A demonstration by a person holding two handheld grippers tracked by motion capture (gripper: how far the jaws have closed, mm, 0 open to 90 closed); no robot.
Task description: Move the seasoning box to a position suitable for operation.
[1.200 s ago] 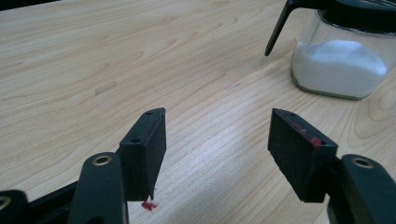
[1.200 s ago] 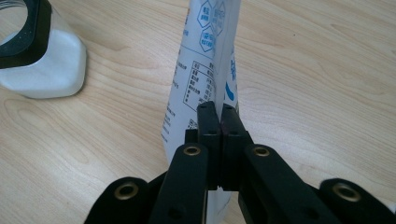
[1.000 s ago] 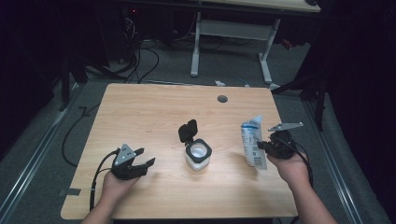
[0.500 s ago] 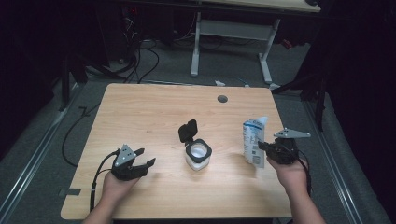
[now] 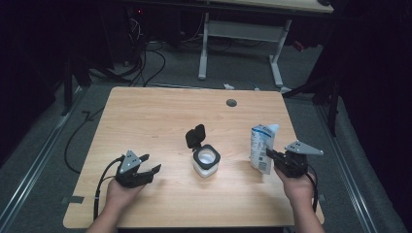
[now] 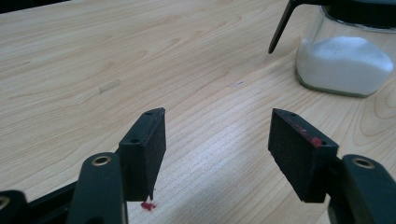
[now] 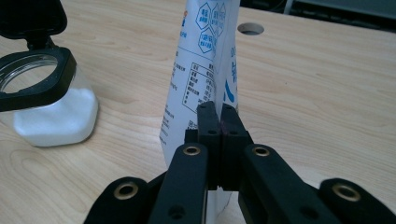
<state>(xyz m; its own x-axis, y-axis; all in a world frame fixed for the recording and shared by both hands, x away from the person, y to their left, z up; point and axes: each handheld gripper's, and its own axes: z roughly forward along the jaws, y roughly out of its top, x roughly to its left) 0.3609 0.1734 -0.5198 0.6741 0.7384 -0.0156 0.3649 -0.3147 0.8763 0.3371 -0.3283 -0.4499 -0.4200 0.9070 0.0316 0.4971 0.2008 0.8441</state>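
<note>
Pouch (image 5: 263, 147) lowered upright onto table; jar (image 5: 206, 160) open, white powder inside.

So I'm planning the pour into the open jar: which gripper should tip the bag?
Right. The right gripper is shut on the bag beside the jar; the left gripper is open and holds nothing.

On the bench (image 5: 145, 116), the jar (image 5: 206, 162) stands near the middle. Right of the jar stands the pouch (image 5: 262, 148), with the right claw (image 5: 270, 155) on its near side. The left claw (image 5: 148, 165) sits well left of the jar. The cable hole (image 5: 231, 103) lies behind the jar.
</note>
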